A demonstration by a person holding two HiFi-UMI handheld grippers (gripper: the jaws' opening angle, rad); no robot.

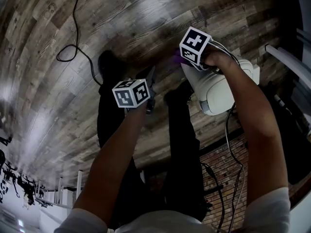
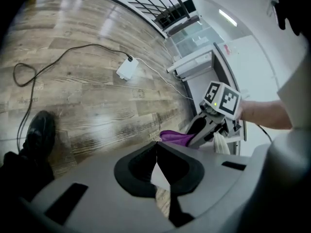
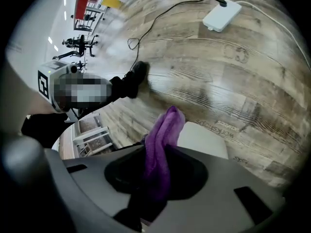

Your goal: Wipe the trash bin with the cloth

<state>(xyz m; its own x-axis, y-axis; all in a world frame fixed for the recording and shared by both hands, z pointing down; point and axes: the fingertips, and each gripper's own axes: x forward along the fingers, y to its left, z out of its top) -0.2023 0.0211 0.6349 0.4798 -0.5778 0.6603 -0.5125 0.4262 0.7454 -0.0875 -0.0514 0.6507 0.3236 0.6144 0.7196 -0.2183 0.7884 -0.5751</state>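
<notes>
A white trash bin (image 1: 221, 93) stands on the wood floor beside the person's right leg; in the right gripper view its white top (image 3: 206, 140) lies just beyond the jaws. My right gripper (image 1: 183, 57) is at the bin's upper left edge, shut on a purple cloth (image 3: 167, 130) that sticks up from between the jaws. The cloth (image 2: 176, 138) also shows in the left gripper view, hanging from the right gripper (image 2: 206, 127). My left gripper (image 1: 151, 79) hovers left of the bin, above the floor, apart from it. Its jaws (image 2: 156, 149) meet at the tips with nothing held.
A white power adapter (image 2: 127, 69) with a black cable (image 1: 73, 42) lies on the floor further out. The person's black shoes (image 1: 109, 64) and trouser legs stand between the grippers. A brick-patterned surface (image 1: 223, 164) and white furniture (image 1: 286, 57) lie to the right.
</notes>
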